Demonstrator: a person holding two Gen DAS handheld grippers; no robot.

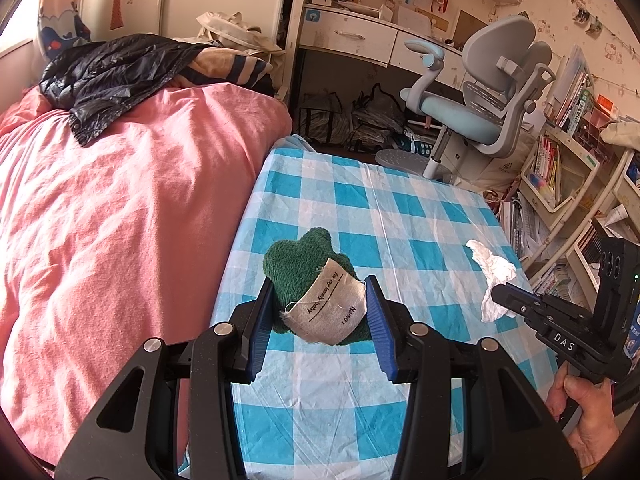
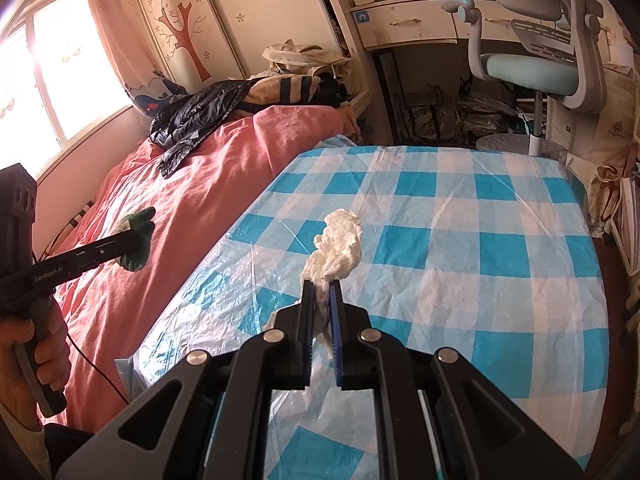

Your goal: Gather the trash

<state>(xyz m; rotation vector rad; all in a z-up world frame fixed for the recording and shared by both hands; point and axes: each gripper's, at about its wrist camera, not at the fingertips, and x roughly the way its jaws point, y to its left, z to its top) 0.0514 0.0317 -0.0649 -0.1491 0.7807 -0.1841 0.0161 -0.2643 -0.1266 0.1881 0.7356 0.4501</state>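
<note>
Two grippers: each is seen carrying one item above the blue-checked tablecloth [image 1: 400, 208], so both items appear to be collected in one pass.

Bed [image 1: 120, 200]: a pink cover is seen at far left, touching the table's edge; a black jacket [image 1: 116, 72] lies on it.

Left gripper [image 1: 318, 300]: the blue-padded fingers are closed against the sides of the green plush item [image 1: 304, 264]. From the right wrist view it is seen lifted, held out over the pink cover.

Green plush item: dark green pile, soft and lobed at its far end; a grey cloth label [image 1: 332, 312] with printed lettering and loose threads is wrapped over its near end. A gentle squeeze is judged sufficient.

Right gripper [image 2: 322, 284]: the fingers are pinched nearly together on the lower end of the crumpled tissue [image 2: 340, 240], probably because the wad compresses to almost nothing.

Crumpled tissue: white, creased and limp; its free end is raised beyond the fingertips, over the cloth. Slipping is judged the main risk.

Trash container: none is visible in either view.

Desk chair [image 1: 480, 100]: grey and pale blue, well beyond the table, at right.
</note>
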